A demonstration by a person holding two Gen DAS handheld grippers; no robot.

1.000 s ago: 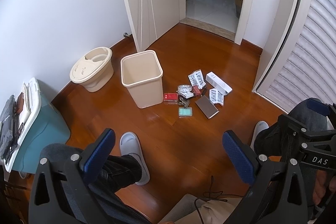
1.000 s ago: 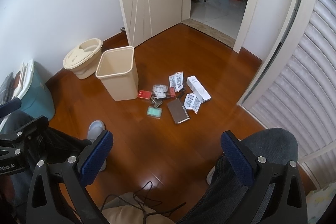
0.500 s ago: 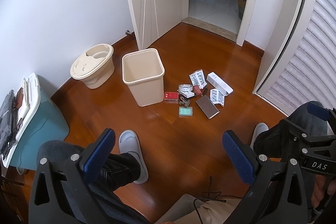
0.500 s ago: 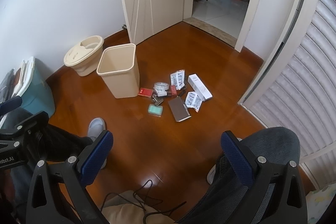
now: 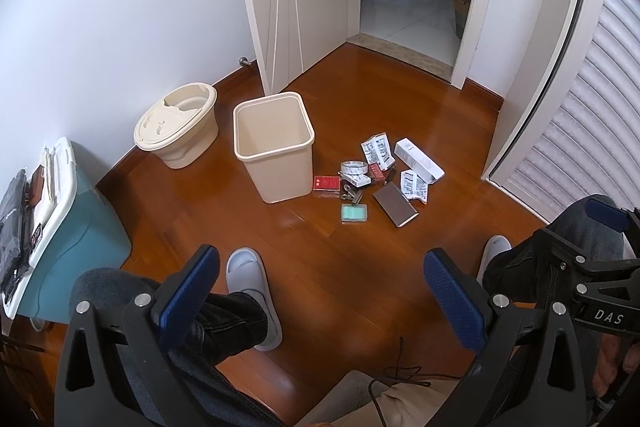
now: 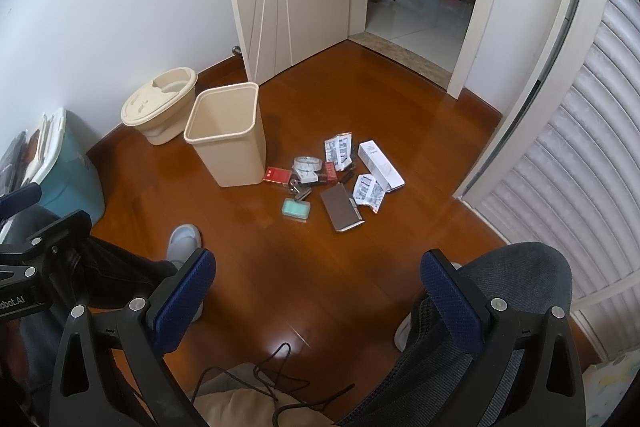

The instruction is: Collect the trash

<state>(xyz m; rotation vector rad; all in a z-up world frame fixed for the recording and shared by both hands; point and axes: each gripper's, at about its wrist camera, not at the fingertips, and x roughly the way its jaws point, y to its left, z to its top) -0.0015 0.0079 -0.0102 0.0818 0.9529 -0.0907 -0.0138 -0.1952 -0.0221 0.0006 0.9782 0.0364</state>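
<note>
The left gripper is held high above the floor with its two blue fingers spread wide, and nothing is gripped between them. The right gripper is held in the same way, wide apart and without load. The bases of both tools are cut off by the lower edge of each view, and the hands that carry them are mostly hidden. The knees and the pale slippers of the seated person are seen under the fingers, and a thin dark cable is partly covered by cloth at the bottom.

Further out, the trash is scattered in one loose group on the wooden floor, just beside the right wall of the beige bin. A white long box, printed packets, a tape roll, a red pack, a dark flat card and a green pad can be made out; the small pieces in the middle of the group overlap each other and are hard to tell apart. The bin stands upright and its inside is shown as empty. A round beige pail is placed behind it near the wall, and a teal box is cut off at the left edge. A wide strip of bare floor lies between the grippers and the trash. At the right, the room is bounded by a slatted door.
</note>
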